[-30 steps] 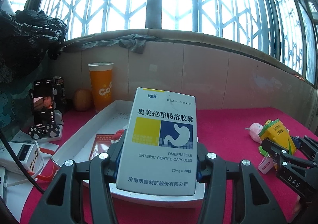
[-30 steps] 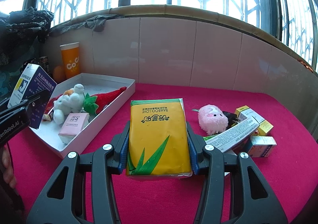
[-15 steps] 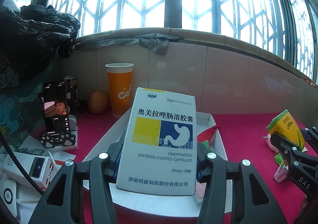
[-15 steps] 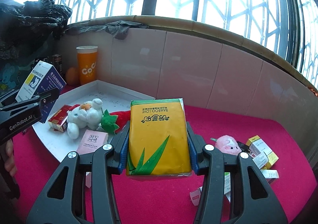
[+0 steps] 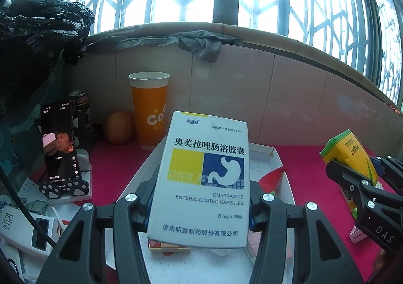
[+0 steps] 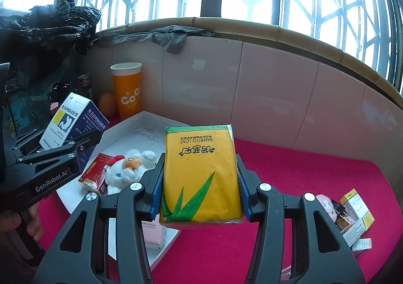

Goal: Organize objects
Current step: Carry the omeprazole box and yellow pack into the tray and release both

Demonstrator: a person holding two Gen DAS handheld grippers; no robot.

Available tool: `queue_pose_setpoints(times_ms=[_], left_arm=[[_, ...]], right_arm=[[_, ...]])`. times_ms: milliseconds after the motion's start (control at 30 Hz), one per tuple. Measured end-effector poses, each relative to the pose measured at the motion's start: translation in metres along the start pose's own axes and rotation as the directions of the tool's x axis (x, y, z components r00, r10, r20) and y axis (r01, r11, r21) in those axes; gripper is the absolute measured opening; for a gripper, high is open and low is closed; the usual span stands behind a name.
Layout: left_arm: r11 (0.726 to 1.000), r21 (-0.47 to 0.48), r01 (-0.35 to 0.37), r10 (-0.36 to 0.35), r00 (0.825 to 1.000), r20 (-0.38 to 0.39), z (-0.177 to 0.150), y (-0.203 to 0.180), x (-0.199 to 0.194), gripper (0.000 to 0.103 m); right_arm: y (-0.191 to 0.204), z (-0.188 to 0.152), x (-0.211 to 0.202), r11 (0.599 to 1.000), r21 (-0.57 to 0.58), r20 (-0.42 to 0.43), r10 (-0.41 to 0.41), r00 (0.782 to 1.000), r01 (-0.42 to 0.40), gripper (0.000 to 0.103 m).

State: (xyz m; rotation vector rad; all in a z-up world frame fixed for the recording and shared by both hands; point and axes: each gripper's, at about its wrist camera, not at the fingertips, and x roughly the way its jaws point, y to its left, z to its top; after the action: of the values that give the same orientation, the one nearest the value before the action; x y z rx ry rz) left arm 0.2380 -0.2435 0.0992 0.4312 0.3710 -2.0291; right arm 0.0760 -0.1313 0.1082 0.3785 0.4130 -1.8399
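White capsule box (image 5: 201, 180) is pinched upright in the left tool (image 5: 201, 198), above the white tray (image 5: 282, 158). Right tool (image 6: 200, 198) pinches the yellow tissue pack (image 6: 200, 173) over the red surface (image 6: 314, 178), beside the tray.

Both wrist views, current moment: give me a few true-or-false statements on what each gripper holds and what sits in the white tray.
1. The left gripper is shut on the omeprazole box. True.
2. The right gripper is empty. False: it is shut on the yellow tissue pack.
3. A white plush toy lies in the white tray. True.
4. The orange cup stands inside the tray. False: it stands behind it, by the tiled wall.
5. A red carton lies in the tray beside the plush toy. True.
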Motion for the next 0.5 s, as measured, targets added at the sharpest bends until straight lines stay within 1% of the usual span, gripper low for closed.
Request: queue_pose_setpoints(times_ms=[133,300,433,500], left_arm=[[0.999,-0.036,0.028,-0.03,0.999,-0.044,0.007,0.007,0.014,0.053],[0.996,-0.081,0.05,-0.058,0.993,-0.102,0.015,0.016,0.036,0.053],[0.989,-0.127,0.071,-0.092,0.982,-0.165,0.017,0.024,0.06,0.053],[0.988,-0.136,0.076,-0.1,0.979,-0.176,0.019,0.025,0.067,0.053]], right_arm=[[0.006,0.011,0.009,0.999,0.022,-0.014,0.032,0.999,-0.032,0.048],[0.014,0.025,0.027,0.998,0.033,-0.033,0.048,0.998,-0.047,0.048],[0.016,0.033,0.049,0.996,0.068,-0.076,0.071,0.995,-0.066,0.048],[0.015,0.036,0.063,0.991,0.107,-0.105,0.088,0.991,-0.077,0.048]])
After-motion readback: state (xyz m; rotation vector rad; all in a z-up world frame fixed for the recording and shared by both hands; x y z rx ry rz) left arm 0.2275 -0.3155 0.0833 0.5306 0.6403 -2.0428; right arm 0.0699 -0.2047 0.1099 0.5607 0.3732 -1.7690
